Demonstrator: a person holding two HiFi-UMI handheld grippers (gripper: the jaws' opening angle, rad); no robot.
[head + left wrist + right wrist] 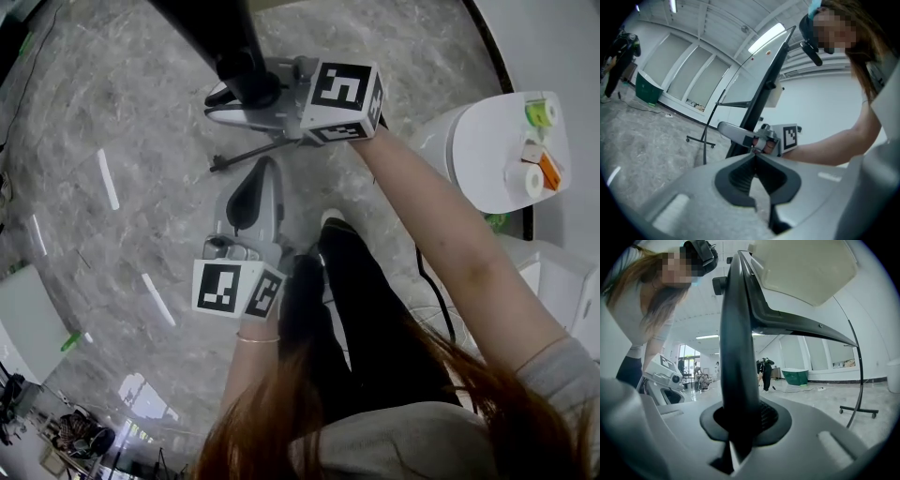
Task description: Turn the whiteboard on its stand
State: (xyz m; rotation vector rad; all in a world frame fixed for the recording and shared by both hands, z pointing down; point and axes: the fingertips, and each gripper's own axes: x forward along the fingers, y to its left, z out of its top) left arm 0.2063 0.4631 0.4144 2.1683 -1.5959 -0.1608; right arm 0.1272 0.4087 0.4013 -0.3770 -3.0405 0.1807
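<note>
**One grip on the board's edge**

The whiteboard stands tilted on its stand, right in front of us and seen nearly edge-on. Its dark frame rises between the jaws of the right gripper, which are closed on it, so the frame fills the gap between the pads. The left gripper sits lower and nearer to us, apart from the board. Its jaws are together at the tips and have nothing between them.

We judge the turn to be under way, with the whole load on that one narrow hold. The frame is smooth and the pads meet only its edge, so a quick swing could pull it out sideways, and the board would then tip freely on its pivot. The stand rides on casters on a polished floor. Pushing across rather than around the pivot could roll the whole stand instead of turning the board. Our feet are close to the stand's foot, which could catch them. With the left gripper closed and off the board, nothing backs up the grip if it slips.

To our right is a white table with rolls of tape on top, near enough that a swinging corner might reach it. Across the room is a green bin. From here we cannot see whether it holds anything.
</note>
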